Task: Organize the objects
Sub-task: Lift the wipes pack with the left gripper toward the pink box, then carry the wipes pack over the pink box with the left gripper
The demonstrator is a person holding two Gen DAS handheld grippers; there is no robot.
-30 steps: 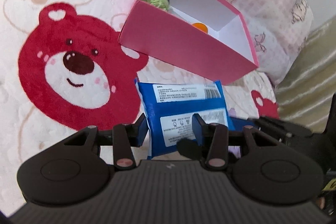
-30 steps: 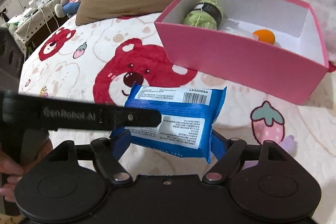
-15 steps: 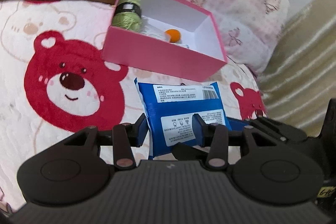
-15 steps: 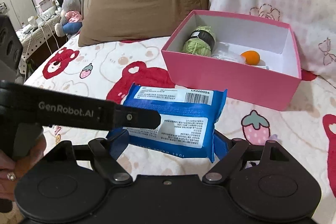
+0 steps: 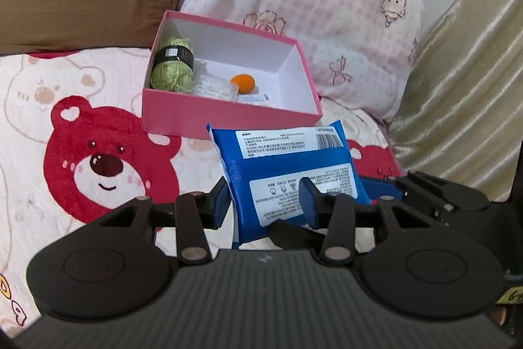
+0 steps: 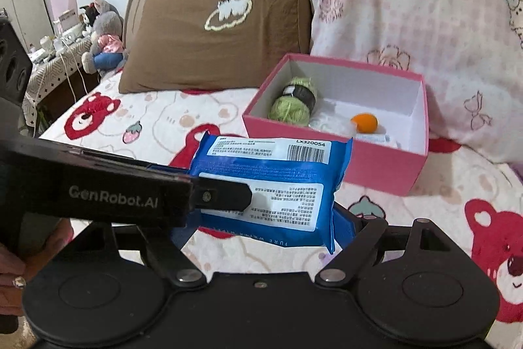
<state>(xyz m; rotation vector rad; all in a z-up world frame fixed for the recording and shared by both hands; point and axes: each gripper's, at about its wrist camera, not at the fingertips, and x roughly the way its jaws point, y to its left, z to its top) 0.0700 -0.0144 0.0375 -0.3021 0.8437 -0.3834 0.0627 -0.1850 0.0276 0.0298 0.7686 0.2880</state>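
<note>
A blue wet-wipes pack point(image 5: 291, 172) with white labels is held above the bed by both grippers. My left gripper point(image 5: 264, 198) is shut on its near left corner. My right gripper point(image 6: 261, 215) is shut across the pack point(image 6: 278, 182); the left gripper reaches in from the left in the right wrist view. Behind stands an open pink box point(image 5: 228, 116), also in the right wrist view point(image 6: 376, 165). It holds a green yarn ball point(image 5: 173, 71), a clear bag point(image 5: 212, 85) and an orange ball point(image 5: 243, 83).
The bed has a white quilt with red bear prints point(image 5: 101, 165). A brown pillow point(image 6: 215, 35) and a pink pillow point(image 6: 408, 22) lean on the headboard behind the box. A gold curtain point(image 5: 464, 71) hangs at the right. Plush toys point(image 6: 101, 35) sit far left.
Both grippers have lifted and drawn back with the pack. The pink box now looks smaller and farther, and more of the pillows and headboard shows.
</note>
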